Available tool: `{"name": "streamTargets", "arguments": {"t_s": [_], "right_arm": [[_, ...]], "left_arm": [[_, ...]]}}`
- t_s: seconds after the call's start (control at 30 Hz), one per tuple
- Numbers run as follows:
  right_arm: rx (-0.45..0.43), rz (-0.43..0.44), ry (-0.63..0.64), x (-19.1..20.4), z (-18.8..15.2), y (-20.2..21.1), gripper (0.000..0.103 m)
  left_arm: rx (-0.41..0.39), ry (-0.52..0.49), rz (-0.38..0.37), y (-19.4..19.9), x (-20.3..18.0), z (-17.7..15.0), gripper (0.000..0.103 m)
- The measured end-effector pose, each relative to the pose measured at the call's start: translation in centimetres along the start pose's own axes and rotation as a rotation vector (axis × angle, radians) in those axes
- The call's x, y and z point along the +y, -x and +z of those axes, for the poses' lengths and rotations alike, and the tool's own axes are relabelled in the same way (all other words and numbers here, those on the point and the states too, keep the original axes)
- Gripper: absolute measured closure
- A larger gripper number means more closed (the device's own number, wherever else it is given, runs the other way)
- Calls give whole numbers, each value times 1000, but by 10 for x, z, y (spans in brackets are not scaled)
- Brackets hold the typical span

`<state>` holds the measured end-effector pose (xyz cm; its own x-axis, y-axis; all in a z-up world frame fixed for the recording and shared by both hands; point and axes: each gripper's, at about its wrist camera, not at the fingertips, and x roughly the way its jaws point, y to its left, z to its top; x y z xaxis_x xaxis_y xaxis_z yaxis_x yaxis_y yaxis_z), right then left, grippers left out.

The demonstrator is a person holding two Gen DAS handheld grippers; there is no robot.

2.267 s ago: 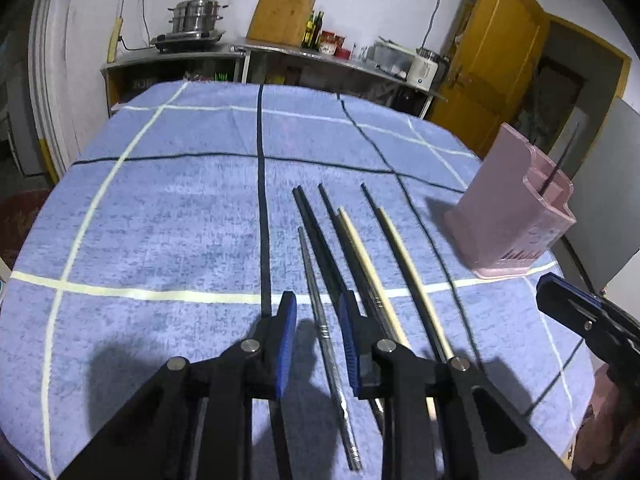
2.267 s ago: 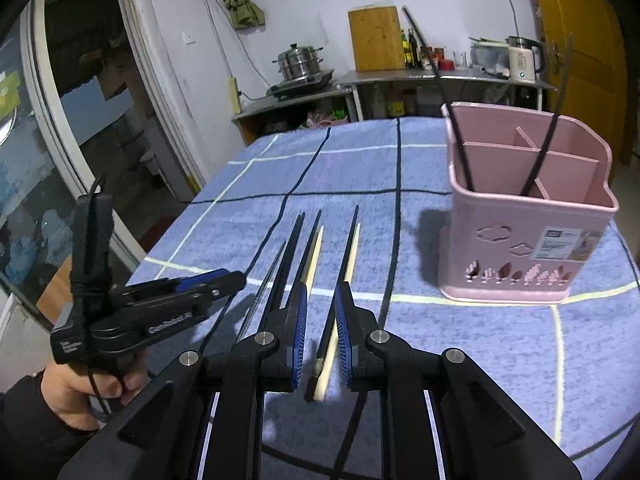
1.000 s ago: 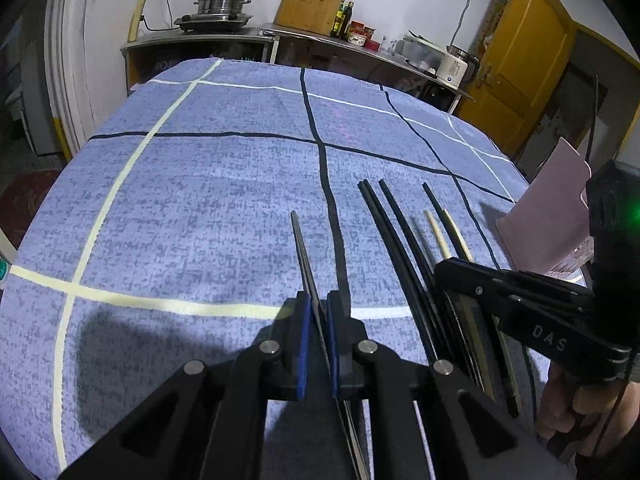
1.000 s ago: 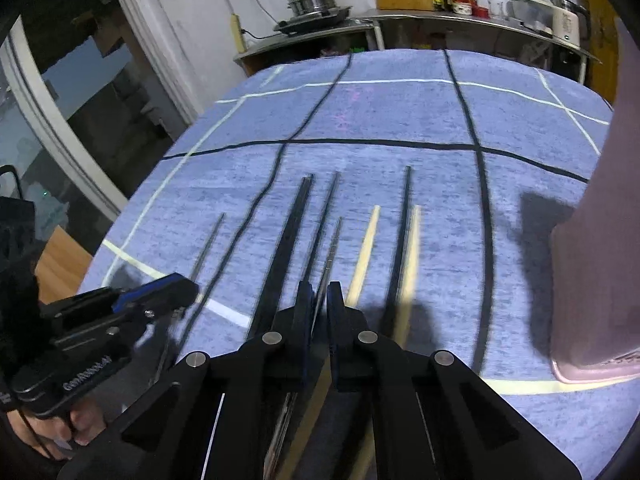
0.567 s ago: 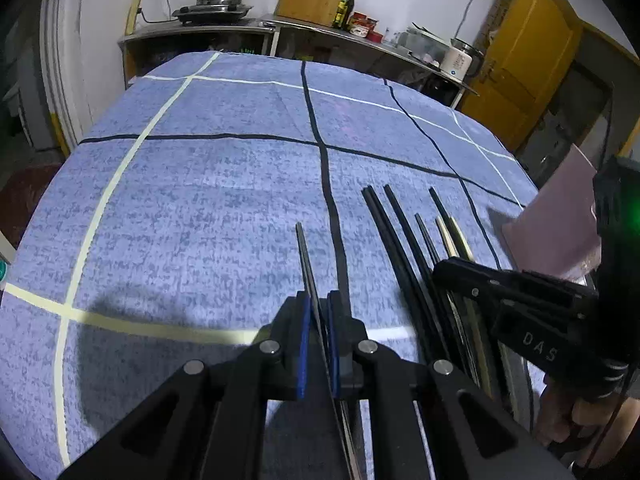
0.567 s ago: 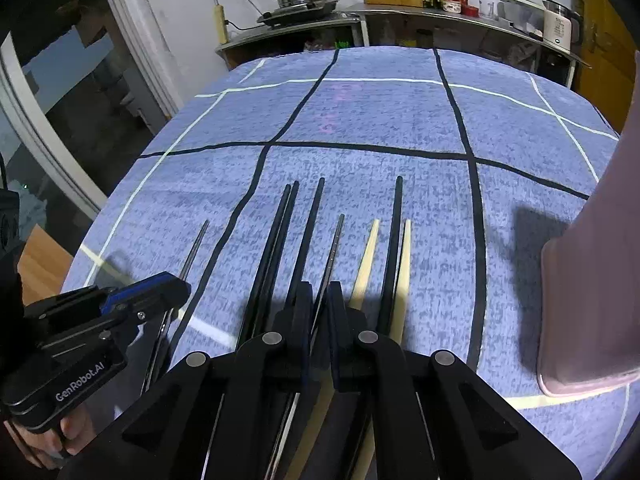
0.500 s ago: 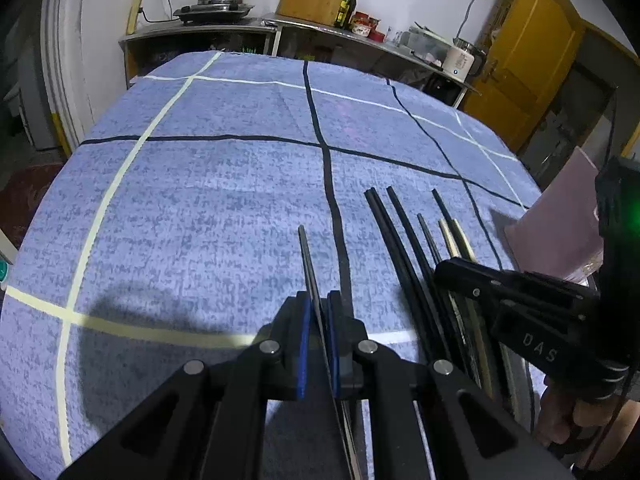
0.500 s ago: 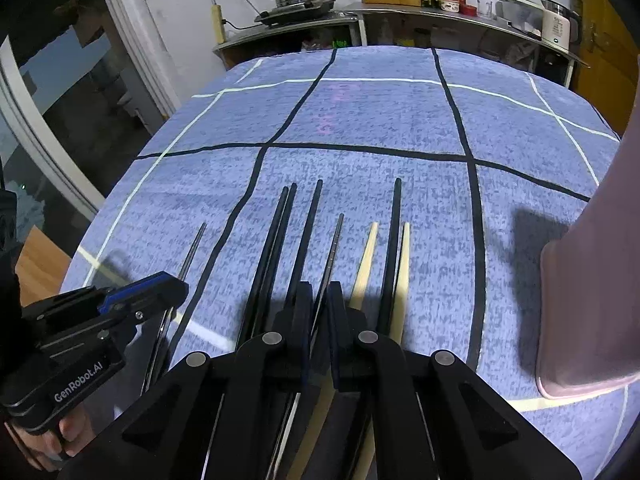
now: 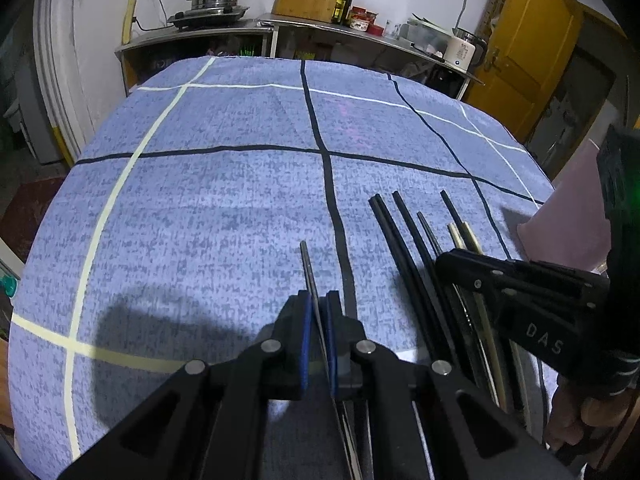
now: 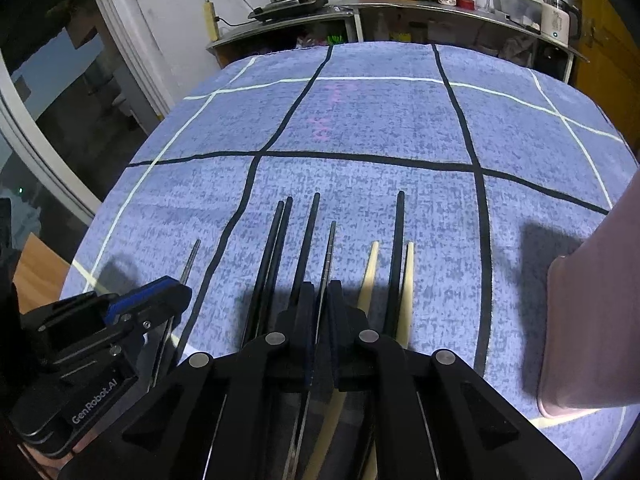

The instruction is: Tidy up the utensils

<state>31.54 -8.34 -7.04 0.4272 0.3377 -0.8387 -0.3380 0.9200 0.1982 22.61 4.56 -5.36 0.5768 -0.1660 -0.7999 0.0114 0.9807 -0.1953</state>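
Clamping one thin metal chopstick [image 9: 309, 268] each, the left gripper [image 9: 318, 312] and right gripper [image 10: 320, 300] grip theirs [image 10: 329, 252] low on the shaft above the blue tablecloth [image 9: 224, 200]; stiff, light, probably slippery, they would pivot unless held near mid-length.

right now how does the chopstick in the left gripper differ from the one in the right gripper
The left gripper is shut on a metal chopstick lying alone, apart from the row, across a black cloth stripe from it. The right gripper is shut on a metal chopstick inside the row, between a black chopstick and a pale wooden chopstick. Both are thin, grey and pinched near the handle end, tips pointing away.
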Motion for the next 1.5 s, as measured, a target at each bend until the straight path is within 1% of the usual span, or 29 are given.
{"name": "streamTargets", "arguments": {"t_s": [0.17,0.33,0.63,0.8,0.93,1.17,1.37,1.5], "right_arm": [[-11,31,-18,0,-4,8,97],[-60,54,-8,6,-7,34,98],[-186,82,1,12,-10,104,98],[-252,91,2,14,-16,140,98],[-290,94,1,14,-21,161,98],[-335,92,-11,5,-29,191,98],[-364,79,-26,-8,-39,210,98],[-379,62,-55,-23,-48,223,98]], "left_arm": [[-15,29,-28,6,4,1,98],[-65,13,-50,33,-3,4,98],[-172,-36,-96,95,-20,16,98],[-210,-57,-122,123,-29,18,98],[-238,-79,-136,139,-40,20,98],[-253,-103,-165,155,-56,20,98],[-235,-133,-195,159,-74,18,98],[-227,-147,-234,161,-91,18,98]]}}
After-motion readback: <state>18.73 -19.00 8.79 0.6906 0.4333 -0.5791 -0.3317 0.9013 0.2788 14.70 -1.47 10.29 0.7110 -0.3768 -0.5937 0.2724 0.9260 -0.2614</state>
